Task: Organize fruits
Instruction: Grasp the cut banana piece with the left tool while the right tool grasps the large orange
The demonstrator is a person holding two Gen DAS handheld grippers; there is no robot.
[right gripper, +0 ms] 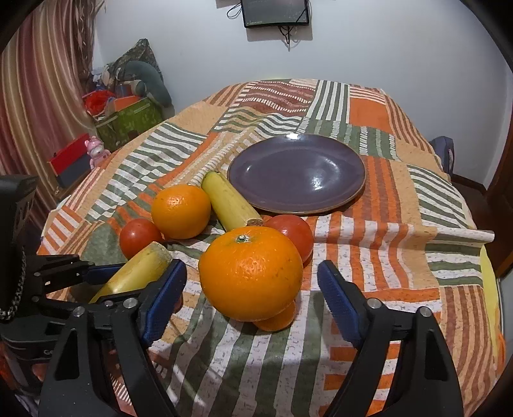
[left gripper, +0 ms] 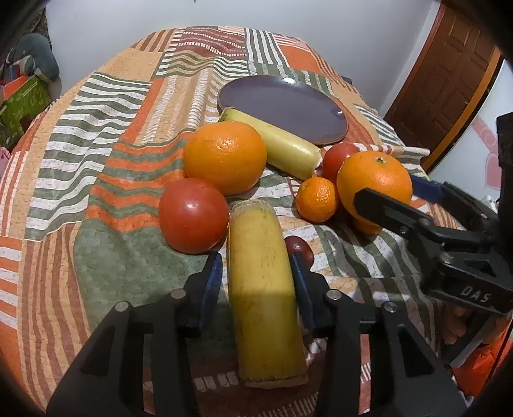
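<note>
The left tool brackets the near banana ungripped, the right tool gapes around an orange; next, both should clamp and lift toward the plate.

hidden: we see only a sliver of the small orange under the big orange | blocked: left claw covers most of a small red fruit, kind unclear | cut off: wall screen by top edge | unclear: we cannot tell whether the pads press the banana piece
</note>
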